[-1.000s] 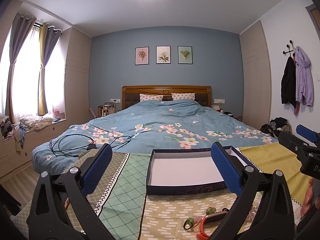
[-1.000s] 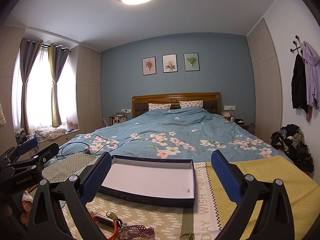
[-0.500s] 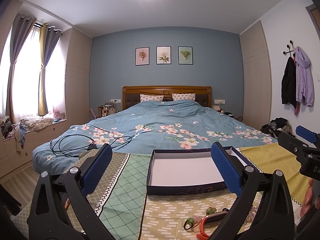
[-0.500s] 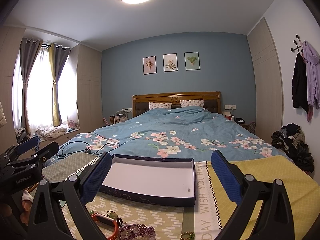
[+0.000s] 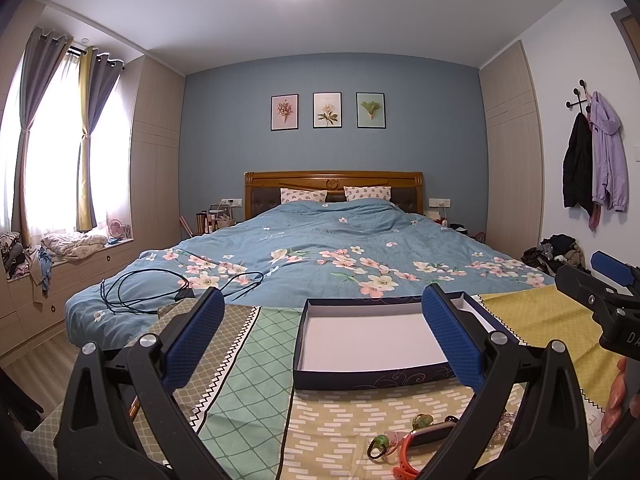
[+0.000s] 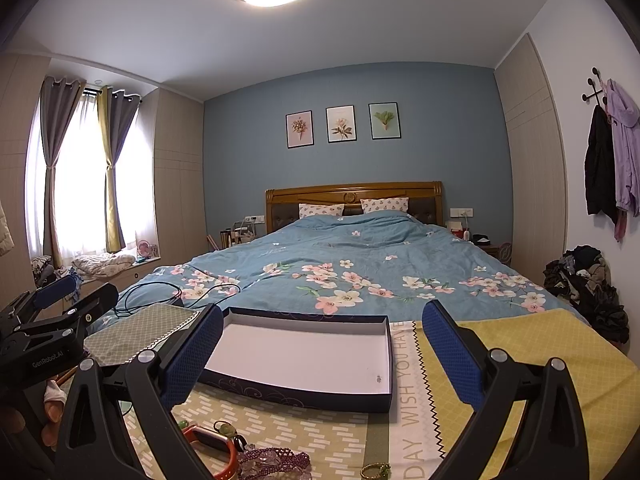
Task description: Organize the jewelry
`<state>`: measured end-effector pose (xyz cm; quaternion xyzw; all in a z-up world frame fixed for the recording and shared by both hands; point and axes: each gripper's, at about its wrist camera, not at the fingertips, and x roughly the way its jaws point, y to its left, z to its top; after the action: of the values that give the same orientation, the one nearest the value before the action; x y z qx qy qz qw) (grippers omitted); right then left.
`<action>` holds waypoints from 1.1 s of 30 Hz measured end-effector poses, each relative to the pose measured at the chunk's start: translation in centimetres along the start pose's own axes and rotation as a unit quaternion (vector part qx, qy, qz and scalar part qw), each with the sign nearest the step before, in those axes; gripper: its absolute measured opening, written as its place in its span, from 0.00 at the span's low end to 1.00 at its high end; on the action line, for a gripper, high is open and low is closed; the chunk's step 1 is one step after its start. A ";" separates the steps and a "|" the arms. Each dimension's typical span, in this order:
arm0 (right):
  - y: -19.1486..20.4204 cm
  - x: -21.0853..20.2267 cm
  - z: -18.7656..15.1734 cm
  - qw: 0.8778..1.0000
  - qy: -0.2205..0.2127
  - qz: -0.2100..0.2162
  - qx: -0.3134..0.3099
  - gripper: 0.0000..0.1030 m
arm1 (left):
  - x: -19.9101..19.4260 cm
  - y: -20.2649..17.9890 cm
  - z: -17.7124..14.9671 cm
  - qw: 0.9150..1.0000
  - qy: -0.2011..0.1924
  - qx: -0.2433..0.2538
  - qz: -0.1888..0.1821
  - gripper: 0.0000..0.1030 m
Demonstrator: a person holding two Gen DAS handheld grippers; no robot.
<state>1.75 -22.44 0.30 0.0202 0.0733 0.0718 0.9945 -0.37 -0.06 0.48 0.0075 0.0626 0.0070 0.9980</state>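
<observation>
An empty dark blue box (image 5: 370, 378) (image 6: 304, 396) with a white floor lies on the patterned cloth at the foot of the bed. In front of it sits a small heap of jewelry: an orange band (image 5: 424, 442) (image 6: 214, 446), green rings (image 5: 378, 442) (image 6: 376, 470) and a purple beaded piece (image 6: 272, 460). My left gripper (image 5: 320, 338) hovers open above the cloth, left of the heap. My right gripper (image 6: 322, 350) is open too, over the box's near edge, and shows at the right edge of the left wrist view (image 5: 600, 284). Neither holds anything.
A patchwork cloth (image 5: 248, 364) (image 6: 520, 344) covers the work surface. Behind it lies the blue floral bed (image 5: 320, 248) with a black cable (image 5: 160, 288) on it. A hand (image 5: 618, 396) holds the right gripper. Clothes pile at the right wall (image 6: 588, 284).
</observation>
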 end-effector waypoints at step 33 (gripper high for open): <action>-0.1 0.2 -0.1 1.000 0.003 0.001 0.001 0.93 | 0.0 0.0 -0.1 1.000 0.002 0.001 -0.002 0.94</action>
<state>1.93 -22.49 0.13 0.0214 0.0768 0.0728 0.9942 -0.42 -0.07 0.38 0.0081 0.0645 0.0053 0.9979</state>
